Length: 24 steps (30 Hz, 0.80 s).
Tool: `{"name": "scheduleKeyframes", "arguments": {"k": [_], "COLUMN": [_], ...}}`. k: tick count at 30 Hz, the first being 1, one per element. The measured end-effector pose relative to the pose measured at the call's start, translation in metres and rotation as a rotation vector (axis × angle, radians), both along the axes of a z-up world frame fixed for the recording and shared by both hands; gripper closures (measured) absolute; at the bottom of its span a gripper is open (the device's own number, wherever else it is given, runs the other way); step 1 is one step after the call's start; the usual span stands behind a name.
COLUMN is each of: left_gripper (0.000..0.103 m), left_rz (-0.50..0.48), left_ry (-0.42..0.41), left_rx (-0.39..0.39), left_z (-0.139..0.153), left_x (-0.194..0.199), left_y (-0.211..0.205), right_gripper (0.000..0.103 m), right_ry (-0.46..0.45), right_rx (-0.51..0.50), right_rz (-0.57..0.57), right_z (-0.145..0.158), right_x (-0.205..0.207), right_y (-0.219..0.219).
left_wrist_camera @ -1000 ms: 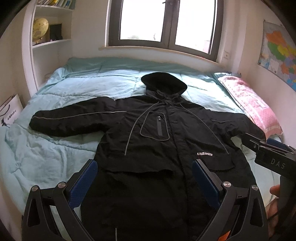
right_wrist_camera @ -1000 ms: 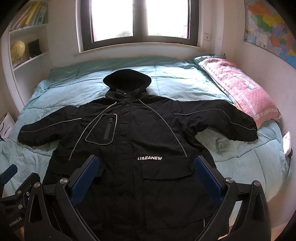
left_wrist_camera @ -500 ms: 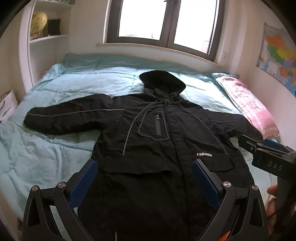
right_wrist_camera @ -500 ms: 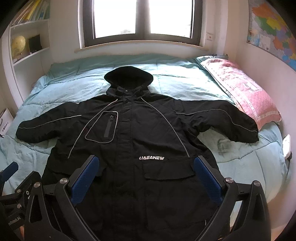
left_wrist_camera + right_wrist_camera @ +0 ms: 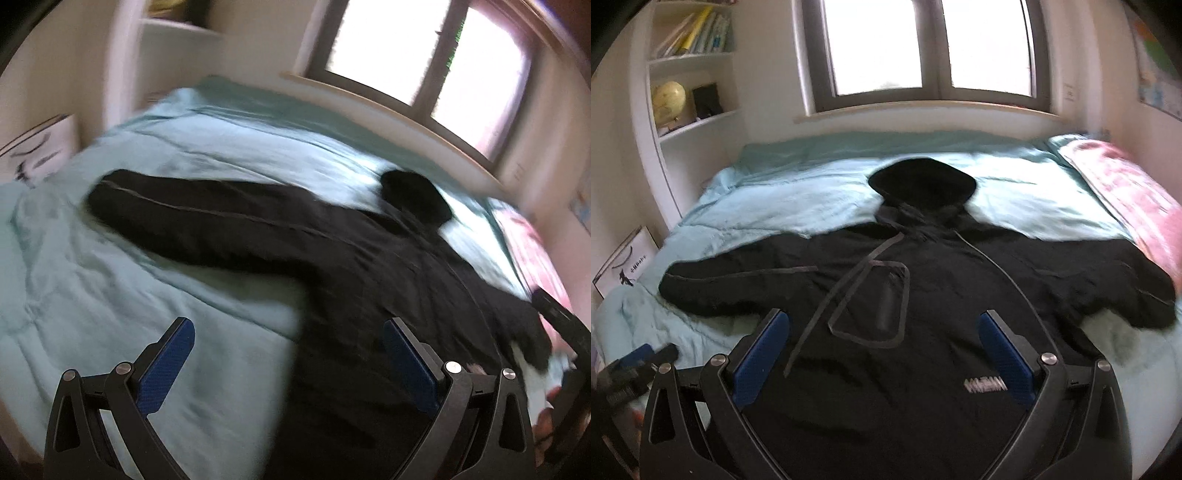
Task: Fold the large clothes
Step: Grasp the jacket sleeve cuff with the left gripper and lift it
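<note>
While the coat (image 5: 923,332) lies spread flat on the bed (image 5: 775,206), your left gripper (image 5: 288,354) and right gripper (image 5: 882,347) both gape wide, holding nothing.

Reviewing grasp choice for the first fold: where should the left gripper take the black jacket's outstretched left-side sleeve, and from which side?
Probably at the cuff end of the sleeve, approached from the outer side. The jacket lies flat on the bed with that sleeve stretched out, so its free end can lift and swing across the body. The left gripper is open, holding nothing.
</note>
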State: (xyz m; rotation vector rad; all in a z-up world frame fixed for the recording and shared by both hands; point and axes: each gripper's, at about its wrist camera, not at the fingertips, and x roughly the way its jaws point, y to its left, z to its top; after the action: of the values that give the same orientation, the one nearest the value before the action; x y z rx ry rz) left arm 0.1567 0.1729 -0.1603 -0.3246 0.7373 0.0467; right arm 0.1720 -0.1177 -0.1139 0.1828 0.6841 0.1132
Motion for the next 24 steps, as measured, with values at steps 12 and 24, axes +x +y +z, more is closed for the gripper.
{"name": "scheduleKeyframes", "arguments": {"k": [12, 24], "left_gripper": [0.002, 0.009], "left_rz": [0.252, 0.463], "left_ry": [-0.071, 0.062], "left_rx": [-0.268, -0.229], "left_z": [-0.048, -0.12], "left_x": [0.103, 0.176], "left_y": [0.223, 0.283], "right_gripper": [0.0, 0.0], "right_ry": [0.115, 0.167], "right_rx": [-0.05, -0.042], "right_rz": [0.001, 0.028], "right_z": [-0.161, -0.186], "right_x": [0.118, 0.129], "right_y": [0.035, 0.033]}}
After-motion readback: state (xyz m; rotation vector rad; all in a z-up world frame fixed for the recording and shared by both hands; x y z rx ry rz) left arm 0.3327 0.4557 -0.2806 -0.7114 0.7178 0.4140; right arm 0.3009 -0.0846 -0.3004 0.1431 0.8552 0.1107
